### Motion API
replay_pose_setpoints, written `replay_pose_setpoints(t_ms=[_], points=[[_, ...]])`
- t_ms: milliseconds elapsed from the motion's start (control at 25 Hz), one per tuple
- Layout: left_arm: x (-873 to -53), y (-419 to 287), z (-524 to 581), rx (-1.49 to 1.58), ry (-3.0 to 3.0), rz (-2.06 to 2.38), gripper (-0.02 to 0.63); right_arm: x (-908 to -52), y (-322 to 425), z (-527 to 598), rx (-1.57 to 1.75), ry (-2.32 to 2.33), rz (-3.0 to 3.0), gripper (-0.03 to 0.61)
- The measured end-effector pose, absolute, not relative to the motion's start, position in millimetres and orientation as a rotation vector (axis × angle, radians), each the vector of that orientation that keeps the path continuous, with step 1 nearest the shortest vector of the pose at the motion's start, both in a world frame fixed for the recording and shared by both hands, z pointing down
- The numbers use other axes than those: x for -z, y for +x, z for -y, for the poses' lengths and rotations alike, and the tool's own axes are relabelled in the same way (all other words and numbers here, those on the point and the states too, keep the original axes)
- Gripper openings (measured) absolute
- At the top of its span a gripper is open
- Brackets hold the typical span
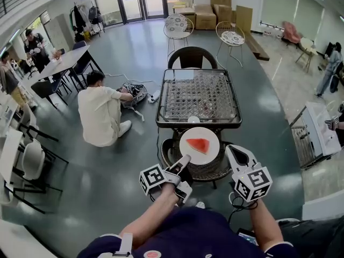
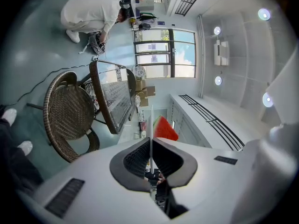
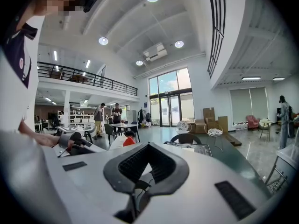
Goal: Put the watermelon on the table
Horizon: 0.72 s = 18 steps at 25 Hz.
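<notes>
One left claw (image 1: pixel 185 159) — level, rolled sideways — clamps the plate (image 1: pixel 210 137) rim.

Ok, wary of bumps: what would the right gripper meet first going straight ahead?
Likely the table's near rim; the right gripper points just right of the plate. Depth is unclear.

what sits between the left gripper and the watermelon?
Just the white plate: the left gripper is shut on its rim, and the watermelon lies farther in on it. Head view shows it; left gripper view confirms.
</notes>
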<state>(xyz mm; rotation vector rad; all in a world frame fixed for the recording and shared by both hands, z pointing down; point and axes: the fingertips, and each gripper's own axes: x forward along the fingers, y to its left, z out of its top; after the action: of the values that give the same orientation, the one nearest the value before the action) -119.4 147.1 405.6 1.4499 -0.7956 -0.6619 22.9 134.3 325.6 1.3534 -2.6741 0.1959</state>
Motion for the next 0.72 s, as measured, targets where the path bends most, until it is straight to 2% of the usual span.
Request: replay_pose_setpoints(t_ms=[720], points=[[-400, -85, -113, 0.669, 1.475, 0.815, 0.014, -327, 59, -98, -0.213, 1.341, 2.717, 0.002]])
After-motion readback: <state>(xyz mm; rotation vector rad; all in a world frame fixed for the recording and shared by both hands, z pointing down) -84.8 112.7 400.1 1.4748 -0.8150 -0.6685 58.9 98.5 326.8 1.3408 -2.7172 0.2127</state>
